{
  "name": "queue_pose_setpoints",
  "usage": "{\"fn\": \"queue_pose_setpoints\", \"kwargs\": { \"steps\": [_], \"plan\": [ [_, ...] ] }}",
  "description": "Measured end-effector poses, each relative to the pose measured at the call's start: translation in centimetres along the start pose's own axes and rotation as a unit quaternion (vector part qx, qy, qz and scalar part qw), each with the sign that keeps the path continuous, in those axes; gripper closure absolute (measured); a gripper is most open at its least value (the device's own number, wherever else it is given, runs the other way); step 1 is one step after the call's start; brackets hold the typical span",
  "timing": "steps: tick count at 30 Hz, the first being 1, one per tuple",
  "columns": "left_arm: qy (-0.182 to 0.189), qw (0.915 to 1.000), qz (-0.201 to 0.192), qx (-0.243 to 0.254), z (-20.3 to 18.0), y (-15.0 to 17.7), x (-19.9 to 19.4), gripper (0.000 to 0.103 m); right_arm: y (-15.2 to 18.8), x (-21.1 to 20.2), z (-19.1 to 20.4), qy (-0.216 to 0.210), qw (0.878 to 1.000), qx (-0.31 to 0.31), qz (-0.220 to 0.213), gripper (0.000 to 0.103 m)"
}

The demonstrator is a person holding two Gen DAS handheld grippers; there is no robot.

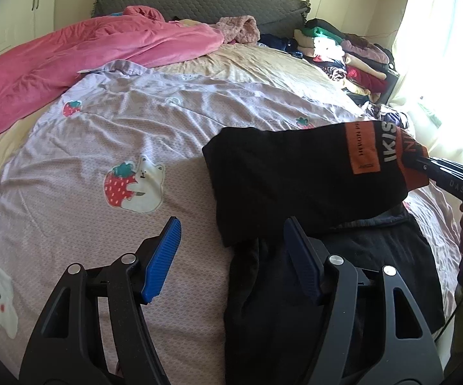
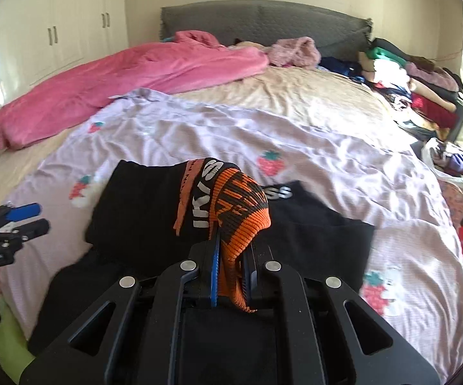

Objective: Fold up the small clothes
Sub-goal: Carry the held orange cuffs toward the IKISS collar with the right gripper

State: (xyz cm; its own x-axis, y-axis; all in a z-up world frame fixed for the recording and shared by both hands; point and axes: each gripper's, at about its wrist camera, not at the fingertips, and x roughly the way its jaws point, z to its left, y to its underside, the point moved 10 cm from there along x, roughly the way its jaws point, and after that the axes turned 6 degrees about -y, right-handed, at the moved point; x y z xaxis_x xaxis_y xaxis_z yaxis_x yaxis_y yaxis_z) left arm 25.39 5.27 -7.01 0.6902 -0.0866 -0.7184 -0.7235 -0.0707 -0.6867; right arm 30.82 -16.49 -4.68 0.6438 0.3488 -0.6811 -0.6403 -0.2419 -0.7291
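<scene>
Bed with lilac strawberry-print cotton sheet [image 1: 199, 109]; black knit garment with orange ribbed waistband [image 1: 295, 173] held above dark clothes. Right tongs [image 2: 231, 269] clamp the waistband; left tongs [image 1: 231, 256] gape, empty. Advisable: grip the free corner, tension evenly.

A broad stretch of the lilac strawberry-print sheet [image 1: 129, 122] is left bare ahead and to the left on the bed, and free passage is offered there. To the far left, the way is bounded by a rumpled pink fleece blanket [image 1: 71, 54]. The far right edge is crowded by a stack of folded clothes [image 1: 343, 51] and a white plastic bag [image 2: 456, 166]. Near the front right, the sheet is covered by flat black garments [image 2: 321, 231], over which a black garment with an orange knitted waistband [image 1: 295, 173] is held raised, so low passage there is blocked.
</scene>
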Motion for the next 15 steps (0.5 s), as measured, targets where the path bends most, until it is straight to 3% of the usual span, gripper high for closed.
{"fn": "queue_pose_setpoints", "kwargs": {
  "steps": [15],
  "plan": [
    [0.010,0.9995,0.020,0.021,-2.9,0.0,2.4,0.044,3.6,2.5,-6.5,0.059,0.997,0.021,0.040,0.093]
  ]
}}
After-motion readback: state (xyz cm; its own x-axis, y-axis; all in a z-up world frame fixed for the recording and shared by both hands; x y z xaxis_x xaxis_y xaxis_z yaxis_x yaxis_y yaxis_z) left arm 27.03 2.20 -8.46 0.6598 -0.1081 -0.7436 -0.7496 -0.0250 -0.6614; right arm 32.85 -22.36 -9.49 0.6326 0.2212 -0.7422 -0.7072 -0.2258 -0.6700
